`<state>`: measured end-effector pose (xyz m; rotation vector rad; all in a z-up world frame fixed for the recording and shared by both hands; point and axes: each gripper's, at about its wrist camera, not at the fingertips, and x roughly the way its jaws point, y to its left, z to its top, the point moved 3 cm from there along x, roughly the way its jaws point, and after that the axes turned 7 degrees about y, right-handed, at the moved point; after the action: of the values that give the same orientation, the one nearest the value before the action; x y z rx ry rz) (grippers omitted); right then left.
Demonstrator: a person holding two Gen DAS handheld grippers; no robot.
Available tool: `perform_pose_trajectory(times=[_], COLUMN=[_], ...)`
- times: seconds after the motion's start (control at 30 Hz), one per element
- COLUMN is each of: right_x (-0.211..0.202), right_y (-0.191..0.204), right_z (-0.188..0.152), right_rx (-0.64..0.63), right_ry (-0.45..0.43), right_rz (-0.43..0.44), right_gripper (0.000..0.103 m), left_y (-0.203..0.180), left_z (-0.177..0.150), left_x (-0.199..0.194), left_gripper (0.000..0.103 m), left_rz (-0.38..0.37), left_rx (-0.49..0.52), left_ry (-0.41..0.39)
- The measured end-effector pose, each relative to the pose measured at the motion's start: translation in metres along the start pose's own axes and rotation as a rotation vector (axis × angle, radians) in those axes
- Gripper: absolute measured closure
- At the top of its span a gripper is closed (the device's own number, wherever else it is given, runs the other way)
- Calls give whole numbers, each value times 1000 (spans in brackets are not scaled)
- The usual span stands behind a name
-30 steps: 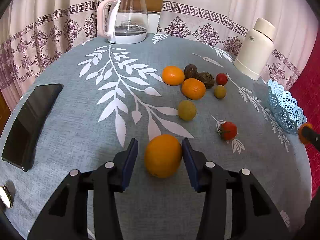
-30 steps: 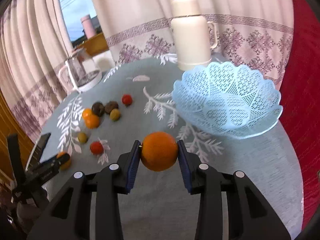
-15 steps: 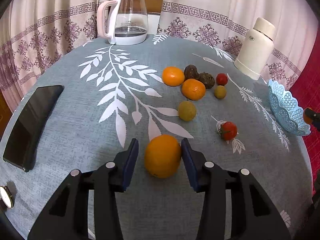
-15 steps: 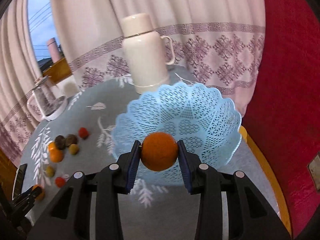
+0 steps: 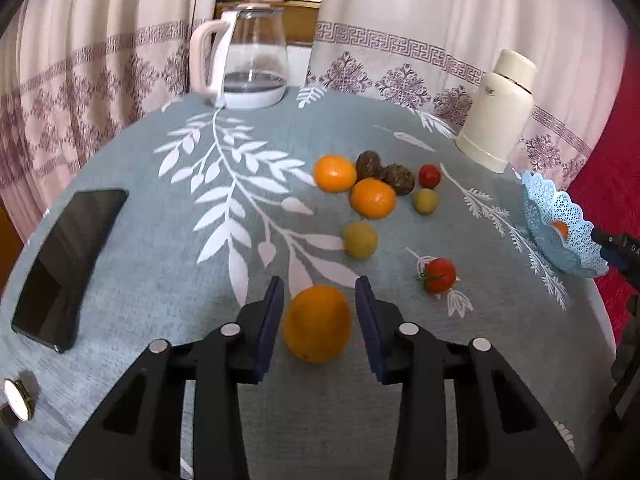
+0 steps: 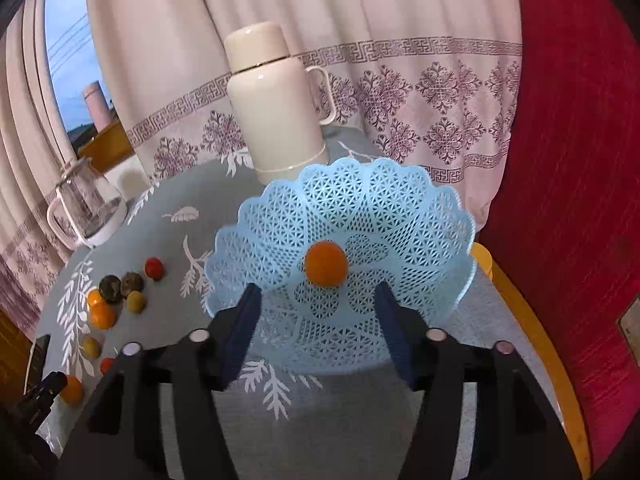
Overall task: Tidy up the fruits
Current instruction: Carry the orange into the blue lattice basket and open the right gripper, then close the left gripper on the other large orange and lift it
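A large orange [image 5: 318, 324] rests on the grey leaf-print tablecloth between the fingers of my left gripper [image 5: 319, 292]. Its jaws are closing, with a thin gap still showing on each side of the fruit. My right gripper [image 6: 317, 292] hangs over the near rim of the blue lattice basket [image 6: 400, 208], jaws opening and nothing between them. A small orange [image 6: 325, 263] lies in the basket's middle. Two more oranges [image 5: 335, 173] [image 5: 372, 198], two dark fruits [image 5: 399, 178], two tomatoes [image 5: 439, 275] and two green fruits [image 5: 360, 239] lie loose on the table.
A black phone [image 5: 68, 264] lies near the table's left edge, a watch [image 5: 16, 398] below it. A glass kettle [image 5: 250, 68] stands at the back. A cream thermos [image 6: 276, 108] stands just behind the basket. Red upholstery [image 6: 560, 160] rises to the right.
My right gripper carried its orange over the basket, then opened, and the orange now lies in the basket. My left gripper's fingers have narrowed around the large orange.
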<state>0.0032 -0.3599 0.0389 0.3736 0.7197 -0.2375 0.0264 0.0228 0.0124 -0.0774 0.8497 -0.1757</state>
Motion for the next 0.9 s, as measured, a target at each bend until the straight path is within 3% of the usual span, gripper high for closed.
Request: perform_pose_trajectory(times=[0.4,0.6,0.7,0.9], right_x=[-22,-26,-27,-23], right_y=[-22,-27,-27,-25], right_z=[-12,-22,-28,-37], right_rx=[81,99,91,88], right_ry=[-53,-54,-54,-29], right_rz=[17,35,31,38], right_gripper=[41,41,41,41], left_y=[-22,-12,-9,-2], left_z=[10,2,-3,-9], left_x=[-21,-1,4,21], left_gripper=[69,67,53,53], left_rz=[35,55,62,59], left_rx=[59,27,15,-17], left_ry=[-51,40,56,121])
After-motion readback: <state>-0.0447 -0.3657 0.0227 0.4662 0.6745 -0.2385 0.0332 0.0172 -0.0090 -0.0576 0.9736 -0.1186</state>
